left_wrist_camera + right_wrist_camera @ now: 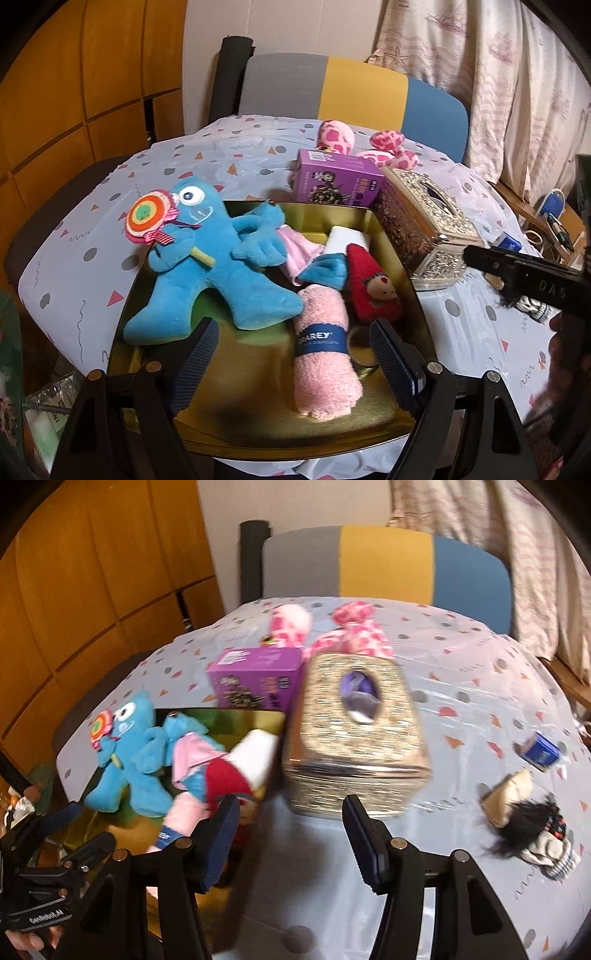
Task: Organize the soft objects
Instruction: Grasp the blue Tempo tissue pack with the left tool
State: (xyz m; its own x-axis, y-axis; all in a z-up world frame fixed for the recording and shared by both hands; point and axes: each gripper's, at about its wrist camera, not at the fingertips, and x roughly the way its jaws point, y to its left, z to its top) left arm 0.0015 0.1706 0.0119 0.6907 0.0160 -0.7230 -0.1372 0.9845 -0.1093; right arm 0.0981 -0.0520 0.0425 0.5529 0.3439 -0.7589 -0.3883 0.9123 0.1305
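Observation:
A gold tray [258, 424] holds a blue plush monster [207, 266] with a lollipop, a rolled pink towel [325, 354], a red plush doll [373, 288], a pink cloth [295, 243] and a white roll [347, 240]. My left gripper [291, 354] is open and empty above the tray's near side, with the towel between its fingers. My right gripper [288, 834] is open and empty over the table, in front of the tissue box [354, 734]. A pink spotted plush [325, 631] lies at the far side. A black-haired doll [535, 830] lies at the right.
A purple box [336, 181] stands behind the tray, also in the right wrist view [255, 679]. An ornate metal tissue box [424, 225] sits right of the tray. A small blue item [539, 751] lies on the tablecloth [461, 686]. A chair [343, 92] stands behind the table.

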